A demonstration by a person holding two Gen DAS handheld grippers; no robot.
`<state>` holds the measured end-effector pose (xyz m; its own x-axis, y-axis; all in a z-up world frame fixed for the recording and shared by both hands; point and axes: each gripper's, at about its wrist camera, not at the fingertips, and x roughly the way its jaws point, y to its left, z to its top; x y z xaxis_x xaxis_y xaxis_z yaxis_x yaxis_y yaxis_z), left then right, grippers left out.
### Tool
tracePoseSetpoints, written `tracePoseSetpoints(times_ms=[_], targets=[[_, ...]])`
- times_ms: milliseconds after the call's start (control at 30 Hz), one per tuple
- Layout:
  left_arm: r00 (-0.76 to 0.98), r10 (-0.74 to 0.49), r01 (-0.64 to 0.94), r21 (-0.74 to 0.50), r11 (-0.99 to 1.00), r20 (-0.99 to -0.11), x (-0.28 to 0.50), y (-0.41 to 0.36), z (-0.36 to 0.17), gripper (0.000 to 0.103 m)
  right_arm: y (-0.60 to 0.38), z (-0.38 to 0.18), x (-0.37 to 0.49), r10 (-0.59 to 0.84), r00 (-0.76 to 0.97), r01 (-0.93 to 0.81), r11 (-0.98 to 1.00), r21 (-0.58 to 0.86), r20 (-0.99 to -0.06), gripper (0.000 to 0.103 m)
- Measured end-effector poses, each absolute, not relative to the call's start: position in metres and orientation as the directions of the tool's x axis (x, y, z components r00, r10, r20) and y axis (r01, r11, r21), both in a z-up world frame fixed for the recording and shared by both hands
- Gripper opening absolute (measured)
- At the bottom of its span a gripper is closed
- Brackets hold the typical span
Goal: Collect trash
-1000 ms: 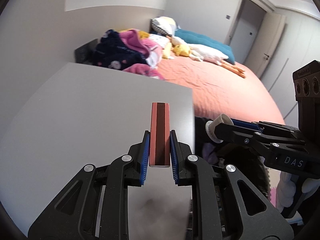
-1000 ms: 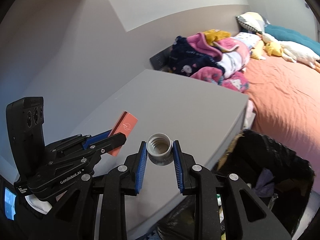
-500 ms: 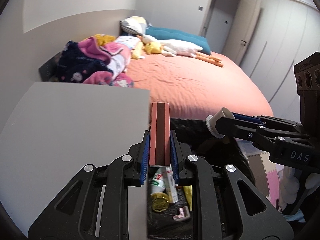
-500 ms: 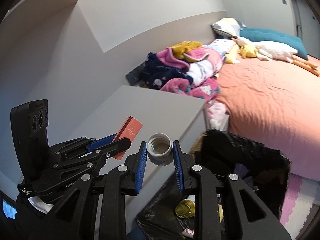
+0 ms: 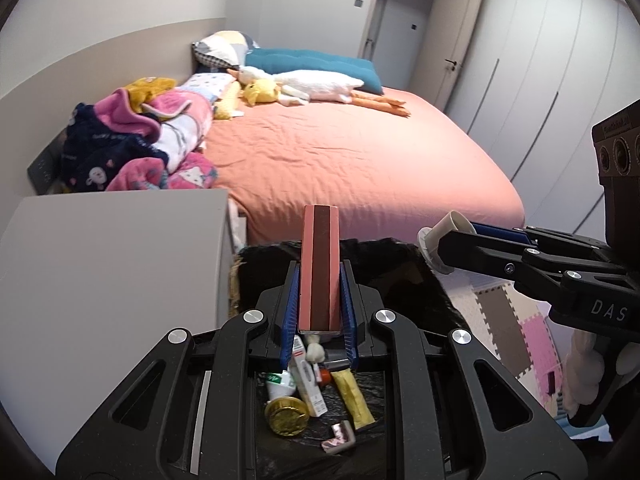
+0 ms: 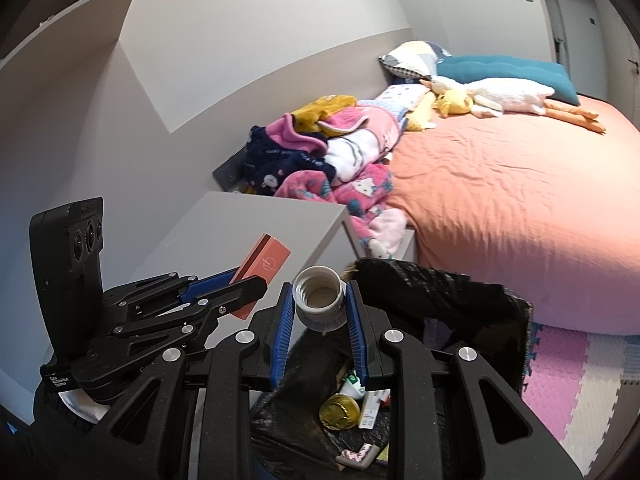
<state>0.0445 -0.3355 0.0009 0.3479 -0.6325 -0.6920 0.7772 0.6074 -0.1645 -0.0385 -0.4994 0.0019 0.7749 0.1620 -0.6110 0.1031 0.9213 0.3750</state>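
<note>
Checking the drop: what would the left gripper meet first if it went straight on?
Probably the far rim of the black bin bag beyond the held pink box, then the bed; depth is unclear.

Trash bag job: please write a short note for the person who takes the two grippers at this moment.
Left gripper: shut on a flat pink box, held above the black trash bag.
Right gripper: shut on a small white ribbed cup, also above the bag's mouth.
Already in the bag: a gold foil coin, a tube, a carton and some wrappers.
The grey cabinet top shows no trash.
Left to do: open both grippers so that the box and the cup fall in.
</note>
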Motion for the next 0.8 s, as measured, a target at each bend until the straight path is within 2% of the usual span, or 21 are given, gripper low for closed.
tracePoseSetpoints(times_ms=[500, 533, 567, 600, 633, 667, 733, 800], targets=[[0.302, -0.634, 0.805, -0.166, 0.570, -0.712, 0.046, -0.363, -0.007, 0.019, -0.524, 0.004, -0.053, 0.126, 0.787, 0.149, 0.911, 0.385, -0.603, 0.028], [0.302, -0.634, 0.801, -0.171, 0.574, -0.712, 0.047, -0.363, -0.007, 0.021, -0.525, 0.005, -0.055, 0.128, 0.790, 0.148, 0.910, 0.388, -0.600, 0.031], [0.305, -0.632, 0.796, -0.172, 0.580, -0.713, 0.048, -0.362, -0.006, 0.033, -0.526, 0.008, -0.057, 0.125, 0.794, 0.148, 0.909, 0.389, -0.595, 0.042], [0.314, -0.629, 0.792, -0.169, 0.587, -0.711, 0.048, -0.361, -0.005, 0.049, -0.527, 0.010, -0.059, 0.120, 0.799, 0.148, 0.910, 0.387, -0.589, 0.048], [0.325, -0.620, 0.786, -0.161, 0.597, -0.714, 0.049, -0.361, -0.003, 0.085, -0.528, 0.014, -0.062, 0.107, 0.807, 0.152, 0.912, 0.381, -0.580, 0.059], [0.351, -0.606, 0.776, -0.141, 0.615, -0.714, 0.048, -0.360, 0.000, 0.095, -0.529, 0.017, -0.064, 0.096, 0.813, 0.158, 0.913, 0.377, -0.574, 0.068], [0.375, -0.625, 0.779, -0.132, 0.613, -0.685, 0.045, -0.356, 0.008, 0.096, -0.531, 0.022, -0.069, 0.077, 0.828, 0.169, 0.910, 0.378, -0.555, 0.078], [0.378, -0.632, 0.777, -0.139, 0.613, -0.676, 0.045, -0.354, 0.012, 0.096, -0.533, 0.024, -0.070, 0.080, 0.833, 0.166, 0.907, 0.386, -0.547, 0.080]])
